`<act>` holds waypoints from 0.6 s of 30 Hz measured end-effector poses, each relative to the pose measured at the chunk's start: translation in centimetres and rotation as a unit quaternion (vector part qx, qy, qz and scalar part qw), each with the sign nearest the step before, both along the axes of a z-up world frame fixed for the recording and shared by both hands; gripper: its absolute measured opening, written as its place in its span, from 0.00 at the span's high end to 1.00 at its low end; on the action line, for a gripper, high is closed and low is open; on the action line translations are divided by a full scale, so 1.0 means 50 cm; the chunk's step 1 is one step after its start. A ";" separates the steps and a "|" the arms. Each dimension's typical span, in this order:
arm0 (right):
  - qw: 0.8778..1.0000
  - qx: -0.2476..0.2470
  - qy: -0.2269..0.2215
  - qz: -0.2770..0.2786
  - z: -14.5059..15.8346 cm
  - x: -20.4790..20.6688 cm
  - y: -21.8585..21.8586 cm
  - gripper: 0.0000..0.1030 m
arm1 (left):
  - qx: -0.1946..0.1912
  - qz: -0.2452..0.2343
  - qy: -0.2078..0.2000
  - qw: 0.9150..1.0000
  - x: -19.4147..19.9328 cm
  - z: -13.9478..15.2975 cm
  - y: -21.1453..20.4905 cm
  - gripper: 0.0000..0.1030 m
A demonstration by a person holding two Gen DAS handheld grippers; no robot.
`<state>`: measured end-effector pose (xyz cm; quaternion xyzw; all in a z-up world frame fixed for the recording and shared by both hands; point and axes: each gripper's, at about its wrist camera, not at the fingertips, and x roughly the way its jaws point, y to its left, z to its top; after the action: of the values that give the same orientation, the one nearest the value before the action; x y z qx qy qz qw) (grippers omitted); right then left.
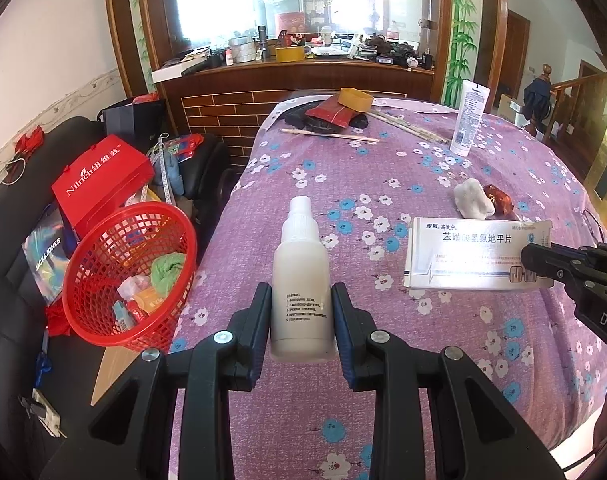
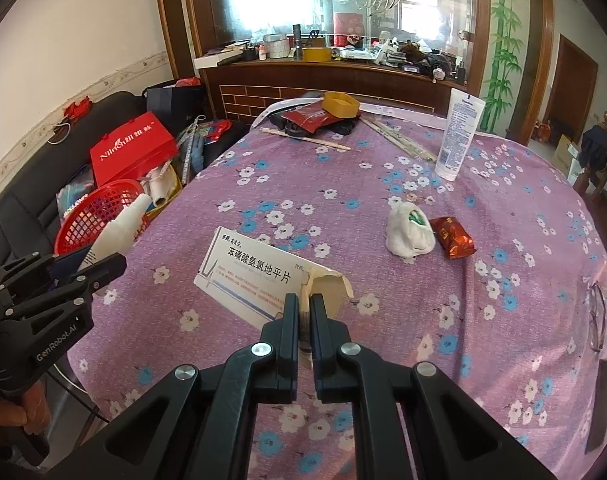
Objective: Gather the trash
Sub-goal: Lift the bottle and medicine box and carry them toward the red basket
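Two grips are set: your left gripper (image 1: 301,312) clamps the white bottle (image 1: 300,280), your right gripper (image 2: 303,312) pinches the medicine box (image 2: 251,276). Carry each over the red basket (image 1: 129,276) at the frame's left before letting go.

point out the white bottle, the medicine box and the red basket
white bottle (image 1: 301,284), left wrist view, mid body
medicine box (image 2: 251,270), right wrist view, printed top face
red basket (image 1: 103,320), left wrist view, mesh wall

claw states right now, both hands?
Left claw: closed on the white spray bottle, lifted.
Right claw: closed on the torn end of the medicine box.
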<state>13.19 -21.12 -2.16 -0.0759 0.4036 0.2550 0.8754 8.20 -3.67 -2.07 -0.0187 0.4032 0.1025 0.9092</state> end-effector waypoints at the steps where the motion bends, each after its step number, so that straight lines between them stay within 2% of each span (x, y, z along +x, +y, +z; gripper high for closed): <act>1: 1.000 0.008 0.003 0.005 0.002 0.000 0.003 0.94 | 0.000 0.001 0.000 1.000 -0.001 0.001 0.002 0.72; 4: 0.999 0.029 0.008 0.018 0.008 0.000 0.015 0.94 | 0.000 0.007 -0.004 1.000 -0.009 0.005 0.015 0.72; 10: 0.999 0.029 0.012 0.042 0.014 0.005 0.068 0.94 | -0.008 0.034 -0.012 0.999 -0.028 0.021 0.068 0.72; 18: 0.996 0.020 -0.002 0.090 0.047 0.018 0.186 0.94 | -0.018 0.103 -0.026 0.994 -0.057 0.050 0.211 0.72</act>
<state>14.09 -11.84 0.20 -0.0950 0.3876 0.3409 0.8512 5.35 6.90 0.44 -0.0792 0.3768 0.1876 0.9036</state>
